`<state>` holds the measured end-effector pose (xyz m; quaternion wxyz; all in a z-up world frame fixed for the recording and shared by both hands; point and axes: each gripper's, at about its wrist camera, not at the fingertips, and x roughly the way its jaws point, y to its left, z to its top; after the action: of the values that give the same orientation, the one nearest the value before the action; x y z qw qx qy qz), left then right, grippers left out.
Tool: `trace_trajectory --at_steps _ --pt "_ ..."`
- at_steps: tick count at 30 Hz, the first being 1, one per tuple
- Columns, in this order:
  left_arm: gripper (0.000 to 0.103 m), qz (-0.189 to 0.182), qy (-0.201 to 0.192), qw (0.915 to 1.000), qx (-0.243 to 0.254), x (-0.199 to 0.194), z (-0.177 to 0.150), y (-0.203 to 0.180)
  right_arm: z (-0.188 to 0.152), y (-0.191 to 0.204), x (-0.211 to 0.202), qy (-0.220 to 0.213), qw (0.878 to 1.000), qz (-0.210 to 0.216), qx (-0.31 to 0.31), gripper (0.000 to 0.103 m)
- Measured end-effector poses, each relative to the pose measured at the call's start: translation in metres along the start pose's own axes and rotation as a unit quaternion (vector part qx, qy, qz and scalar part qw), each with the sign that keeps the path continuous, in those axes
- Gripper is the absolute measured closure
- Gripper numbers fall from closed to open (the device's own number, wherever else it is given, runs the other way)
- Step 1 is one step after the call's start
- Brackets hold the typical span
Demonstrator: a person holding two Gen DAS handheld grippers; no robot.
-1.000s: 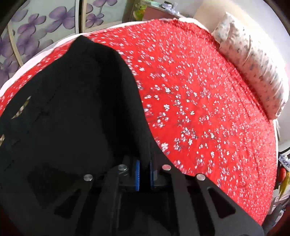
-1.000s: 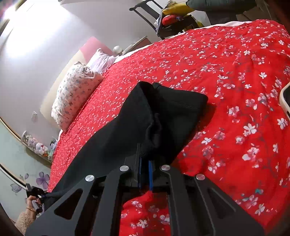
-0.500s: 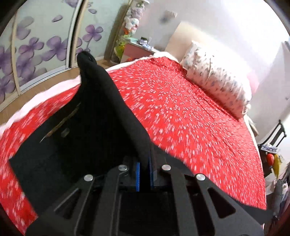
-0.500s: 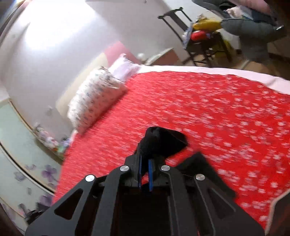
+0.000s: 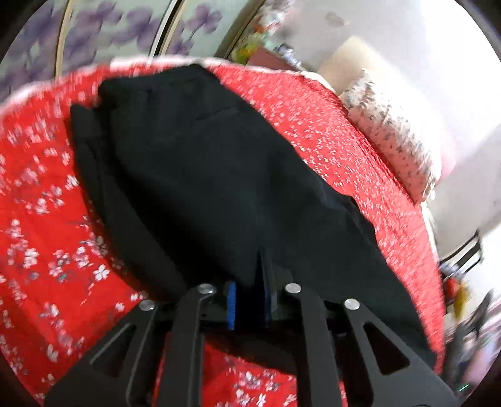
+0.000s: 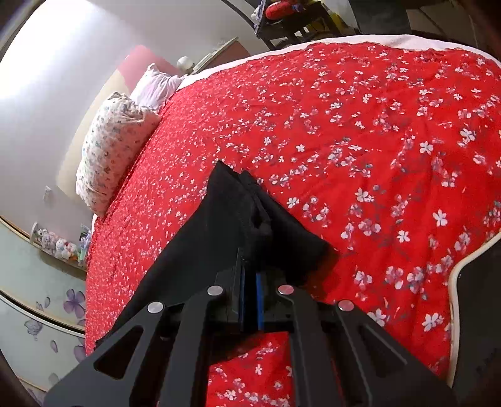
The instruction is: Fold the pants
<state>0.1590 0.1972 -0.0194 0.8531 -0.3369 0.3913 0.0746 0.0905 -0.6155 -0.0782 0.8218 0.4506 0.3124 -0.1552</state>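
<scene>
1. Wardrobe doors (image 5: pixel 131 34) with purple flower print stand at far left of the left wrist view, beyond the bed's edge (blurred).
2. Red floral bedspread (image 5: pixel 40 219) fills the left and lower field; its pale hem runs just below the doors.
3. Black pants (image 5: pixel 219 162) lie spread over the bedspread from the far edge back to the gripper, with a second layer showing along their left side.
4. Left gripper (image 5: pixel 249 300): blue pads drawn close together, clamped on the near edge of the pants.
5. Patterned pillow (image 5: pixel 394 137) lies at the right-hand edge of the bed, well apart from the pants.
6. In the right wrist view, the same pillow (image 6: pixel 109 147) and a white one (image 6: pixel 156 84) sit at left by the wall.
7. Right gripper (image 6: pixel 249 297): pads nearly shut, pinching a bunched fold of the pants (image 6: pixel 238 225), which trail back to lower left.
8. Open bedspread (image 6: pixel 391 156) extends to the right (nothing lying on it), bounded by its white far hem.
9. A cluttered chair (image 6: pixel 291 22) stands beyond that hem.
</scene>
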Motion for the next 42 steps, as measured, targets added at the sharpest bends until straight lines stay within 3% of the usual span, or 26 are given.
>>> trace_trajectory --at_steps 5,12,14,15,18,23,26,29,31,34,37,38,41,42 --pt "0.080 -0.027 0.036 0.9958 -0.079 0.020 0.028 0.025 -0.001 -0.003 0.006 0.012 1.000 -0.005 0.010 0.097" --pt "0.069 0.005 0.029 0.9972 -0.069 0.026 0.041 0.019 -0.006 -0.004 0.013 0.034 0.999 0.001 0.027 0.084" --pt "0.074 0.020 0.028 0.9979 -0.056 0.026 0.041 0.015 -0.007 -0.001 0.013 0.034 0.999 0.005 0.021 0.085" --pt "0.085 0.031 0.025 0.9982 -0.045 0.023 0.039 0.011 -0.007 0.002 0.014 0.037 0.999 0.009 0.015 0.090" --pt "0.094 0.028 0.008 0.9994 -0.019 0.008 0.041 0.004 -0.001 0.011 0.004 0.021 0.999 0.028 -0.002 0.098" --pt "0.096 0.008 -0.019 0.9998 0.009 -0.022 0.039 -0.001 0.014 0.024 -0.019 -0.007 0.998 0.053 -0.019 0.098" --pt "0.096 0.010 -0.039 0.9988 0.029 -0.034 0.024 0.004 0.015 0.019 -0.019 -0.018 0.999 0.014 -0.028 0.098" --pt "0.096 0.030 -0.015 0.9991 0.025 -0.017 0.014 0.017 0.008 -0.011 0.002 0.020 0.999 -0.022 0.019 0.098" --pt "0.095 0.021 -0.003 0.9998 0.004 -0.009 0.011 0.030 0.002 -0.024 0.005 0.019 0.999 -0.009 0.041 0.099" --pt "0.089 0.015 -0.012 0.9997 0.012 -0.013 0.010 0.030 0.001 -0.018 0.002 0.018 1.000 -0.017 0.018 0.098" --pt "0.079 0.020 -0.035 0.9987 0.030 -0.030 0.011 0.030 0.005 -0.009 -0.004 0.033 0.999 -0.031 0.005 0.085" --pt "0.072 0.027 -0.052 0.9976 0.036 -0.038 0.011 0.032 0.005 -0.007 -0.008 0.032 0.999 -0.033 -0.001 0.077" --pt "0.057 0.057 -0.099 0.9920 0.054 -0.059 0.011 0.032 0.002 -0.003 -0.032 -0.003 0.998 -0.057 -0.022 0.036" --pt "0.051 0.068 -0.116 0.9891 0.060 -0.066 0.012 0.031 0.001 -0.004 -0.042 -0.020 0.998 -0.054 -0.020 0.036"
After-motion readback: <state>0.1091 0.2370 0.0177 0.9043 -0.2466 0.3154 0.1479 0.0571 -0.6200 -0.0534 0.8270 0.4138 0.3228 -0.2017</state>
